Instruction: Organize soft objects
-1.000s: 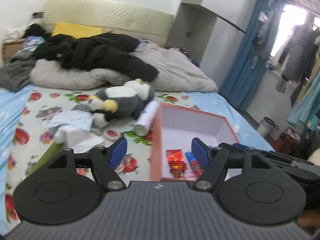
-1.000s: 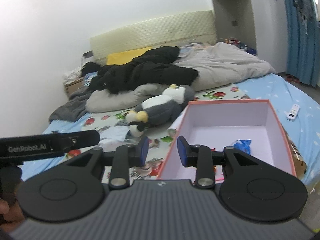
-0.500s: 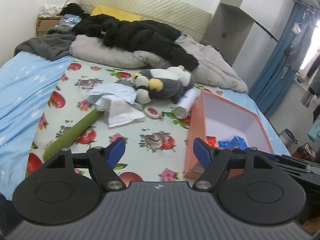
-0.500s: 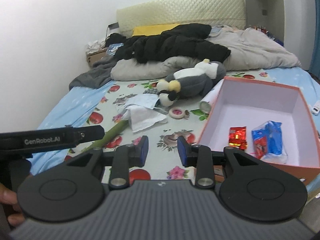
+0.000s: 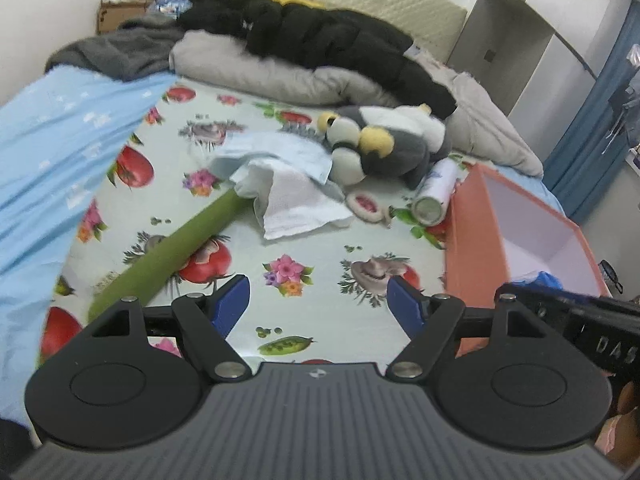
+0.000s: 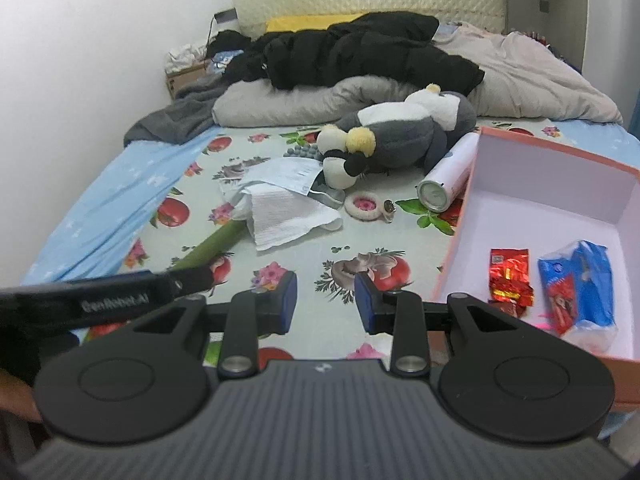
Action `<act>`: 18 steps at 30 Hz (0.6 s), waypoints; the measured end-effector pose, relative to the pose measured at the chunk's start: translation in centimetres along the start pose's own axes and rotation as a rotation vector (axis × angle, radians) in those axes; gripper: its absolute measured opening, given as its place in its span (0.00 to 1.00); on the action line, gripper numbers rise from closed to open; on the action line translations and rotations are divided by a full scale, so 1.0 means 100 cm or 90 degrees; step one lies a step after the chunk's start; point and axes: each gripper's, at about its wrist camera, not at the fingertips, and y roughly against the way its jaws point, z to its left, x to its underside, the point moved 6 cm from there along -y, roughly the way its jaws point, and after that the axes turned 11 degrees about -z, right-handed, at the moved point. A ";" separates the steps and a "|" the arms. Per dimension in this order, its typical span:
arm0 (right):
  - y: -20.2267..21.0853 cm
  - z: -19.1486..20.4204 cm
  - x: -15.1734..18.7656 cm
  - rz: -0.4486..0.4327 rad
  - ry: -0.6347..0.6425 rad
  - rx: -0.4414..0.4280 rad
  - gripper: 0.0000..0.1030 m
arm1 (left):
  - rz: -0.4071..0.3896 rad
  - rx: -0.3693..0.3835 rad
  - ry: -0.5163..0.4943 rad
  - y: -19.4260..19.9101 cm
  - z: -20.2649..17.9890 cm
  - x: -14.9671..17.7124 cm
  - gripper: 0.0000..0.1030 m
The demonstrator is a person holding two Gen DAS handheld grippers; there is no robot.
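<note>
Both grippers are hovering empty over the bed (image 5: 304, 248), left gripper (image 5: 318, 304) with jaws spread wide, right gripper (image 6: 325, 298) with jaws apart, narrower gap. Plush penguin (image 6: 404, 132) is lying just beyond the pink box (image 6: 456, 240), by its far-left corner, touching the white cloth (image 6: 288, 220) pile. Penguin is looking light and squashy; pinching the fat grey belly is probably safest. Box is already holding a red packet (image 6: 510, 280) and a blue pack (image 6: 580, 284), possibly tissues.

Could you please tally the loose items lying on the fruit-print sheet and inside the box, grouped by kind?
Plush penguin: 1
Cloths and papers: 2
Green roll: 1
White can: 1
Round pink pad: 1
Snack packets in box: 2
Total: 8
</note>
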 end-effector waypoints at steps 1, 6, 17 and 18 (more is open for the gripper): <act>-0.007 0.000 0.000 0.001 0.001 0.002 0.34 | 0.006 0.001 0.003 -0.010 0.004 0.002 0.77; -0.051 -0.004 -0.003 0.006 0.001 0.020 0.34 | 0.035 0.012 0.032 -0.063 0.025 0.013 0.76; -0.154 -0.013 0.007 0.030 -0.019 0.072 0.34 | 0.057 0.034 0.054 -0.155 0.053 0.025 0.57; -0.161 -0.015 0.007 0.029 -0.021 0.082 0.34 | 0.056 0.034 0.055 -0.161 0.055 0.026 0.55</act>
